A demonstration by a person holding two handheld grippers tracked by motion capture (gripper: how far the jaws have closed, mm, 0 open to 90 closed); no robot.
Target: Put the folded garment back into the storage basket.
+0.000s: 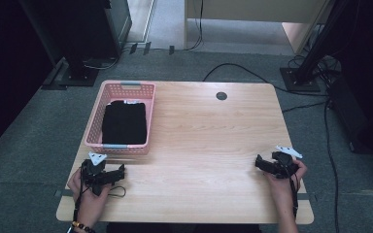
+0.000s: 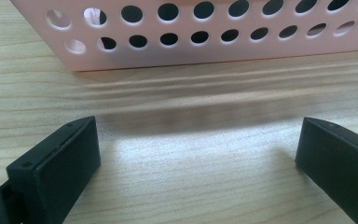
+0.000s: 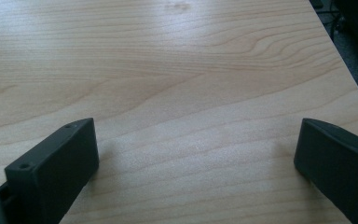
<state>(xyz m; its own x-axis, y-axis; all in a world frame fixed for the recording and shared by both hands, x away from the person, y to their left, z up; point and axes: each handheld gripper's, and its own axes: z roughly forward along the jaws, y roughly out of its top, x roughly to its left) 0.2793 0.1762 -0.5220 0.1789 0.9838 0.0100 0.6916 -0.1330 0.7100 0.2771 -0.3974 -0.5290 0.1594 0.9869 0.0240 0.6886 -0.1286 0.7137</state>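
Both jaws spread; left gripper [image 1: 118, 171] just beside pink basket [image 1: 97, 119]

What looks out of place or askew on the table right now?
Nothing stands out. The pink basket sits square at the table's far left with a folded black cloth lying flat inside. Both hand-held grippers, left and right, rest open.

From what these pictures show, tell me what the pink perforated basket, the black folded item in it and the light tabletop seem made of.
Pink perforated basket: looks like moulded plastic, matte, with even round holes.
Black folded item: probably cloth, dull and soft-edged; too dark to be sure.
Light tabletop: wood or wood-look laminate, with visible grain and a faint sheen.
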